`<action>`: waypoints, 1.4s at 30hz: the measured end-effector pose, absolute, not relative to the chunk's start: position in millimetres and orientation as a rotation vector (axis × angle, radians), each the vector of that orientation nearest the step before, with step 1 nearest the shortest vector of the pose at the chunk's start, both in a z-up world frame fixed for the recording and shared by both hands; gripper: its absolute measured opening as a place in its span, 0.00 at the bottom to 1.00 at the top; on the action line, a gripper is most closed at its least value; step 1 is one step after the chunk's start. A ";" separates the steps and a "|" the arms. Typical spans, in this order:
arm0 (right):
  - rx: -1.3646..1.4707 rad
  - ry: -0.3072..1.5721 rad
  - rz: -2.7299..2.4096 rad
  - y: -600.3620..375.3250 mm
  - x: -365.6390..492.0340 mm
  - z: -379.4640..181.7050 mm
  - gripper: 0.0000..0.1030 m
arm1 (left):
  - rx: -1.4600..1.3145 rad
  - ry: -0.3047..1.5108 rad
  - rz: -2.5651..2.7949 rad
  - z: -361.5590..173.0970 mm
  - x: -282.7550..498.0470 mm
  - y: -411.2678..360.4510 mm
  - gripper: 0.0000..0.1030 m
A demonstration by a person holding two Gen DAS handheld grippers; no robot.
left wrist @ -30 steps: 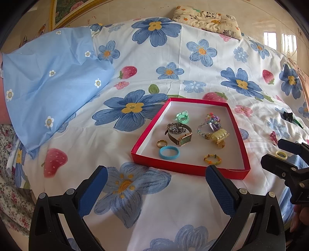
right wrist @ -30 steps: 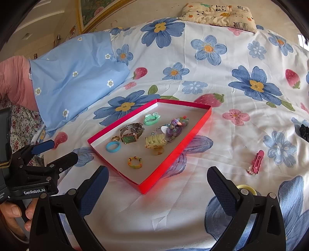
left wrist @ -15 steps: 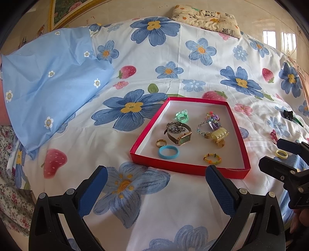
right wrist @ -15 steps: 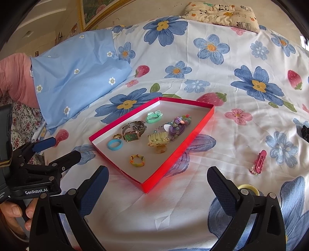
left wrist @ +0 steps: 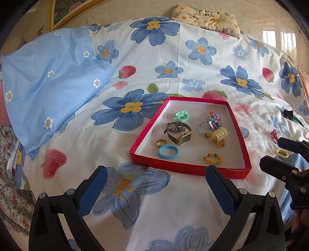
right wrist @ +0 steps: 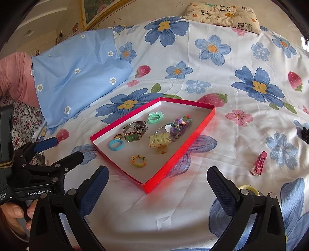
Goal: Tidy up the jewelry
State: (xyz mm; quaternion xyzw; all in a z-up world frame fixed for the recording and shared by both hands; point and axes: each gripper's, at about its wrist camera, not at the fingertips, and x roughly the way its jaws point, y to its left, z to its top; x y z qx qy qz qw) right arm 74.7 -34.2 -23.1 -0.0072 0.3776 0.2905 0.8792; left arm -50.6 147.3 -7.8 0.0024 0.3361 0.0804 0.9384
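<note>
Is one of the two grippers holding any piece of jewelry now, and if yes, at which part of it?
Nothing is held. The left gripper and the right gripper are both open with nothing between their fingers.

Home bedroom, by the look of it: everything sits on a bed w/ a white sheet [left wrist: 189, 69] printed w/ big blue flowers & strawberries, a light-blue daisy pillowcase [left wrist: 48, 81] at left & a small cream cartoon-print pillow [right wrist: 222, 13] up at the far edge. Gilt picture frame [right wrist: 100, 11] on the wall behind, bright window [left wrist: 280, 38] far right. Personal bits around, e.g. a red tray [left wrist: 185, 167] of rings & a watch, pink hair clip [right wrist: 258, 163] loose on the sheet.
</note>
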 end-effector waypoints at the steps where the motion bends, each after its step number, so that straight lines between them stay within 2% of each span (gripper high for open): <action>1: -0.014 0.787 0.604 -34.0 74.5 -23.3 1.00 | 0.005 0.687 0.163 -8.3 -50.0 147.3 0.99; 42: -0.014 0.829 0.611 -31.7 85.1 -28.5 0.99 | 0.003 0.721 0.151 -16.9 -30.8 150.7 0.99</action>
